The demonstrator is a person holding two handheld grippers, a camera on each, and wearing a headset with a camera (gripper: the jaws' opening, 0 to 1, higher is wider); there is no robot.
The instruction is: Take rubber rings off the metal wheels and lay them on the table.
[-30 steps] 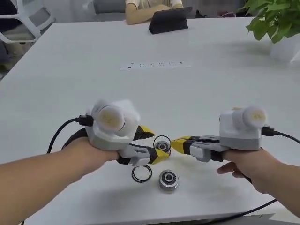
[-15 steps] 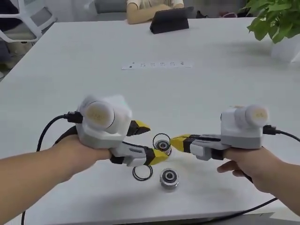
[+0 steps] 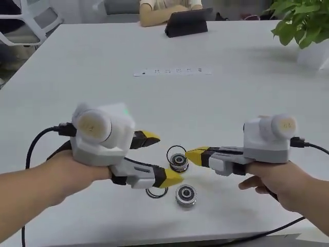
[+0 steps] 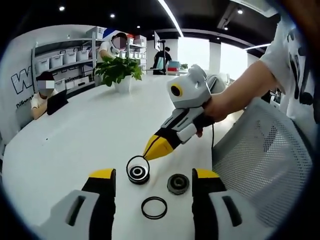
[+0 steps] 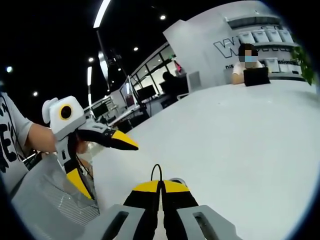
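Tabletop of plain white (image 3: 216, 98) beneath everything, broad and flat. Next in size, the left gripper, white-bodied with black jaws and yellow tips (image 3: 162, 157): spread wide, holding nothing, one tip above and one below the work as seen in the head view. Opposite, reaching in from the right, the matching right gripper (image 3: 191, 153): tips pressed together on a thin black rubber ring (image 3: 177, 149), shown in the right gripper view as a loop rising from between the closed tips. Just under that pinch, a small metal wheel with a dark hub (image 3: 179, 161), on the table, framed by the lifted loop and seemingly not yet free of it. Nearer the person, a second metal wheel (image 3: 185, 195), lying flat; hard to tell whether bare or ringed. Just left of it, a loose black ring (image 3: 156, 192), flat on the table, partly hidden by the left gripper's lower jaw.

Deciding relation: ringed wheel dead ahead of the open left jaws and between their lines in the left gripper view, loop facing them nearly full-on. Likely next: left to close on the wheel body, right to draw the ring off and away.
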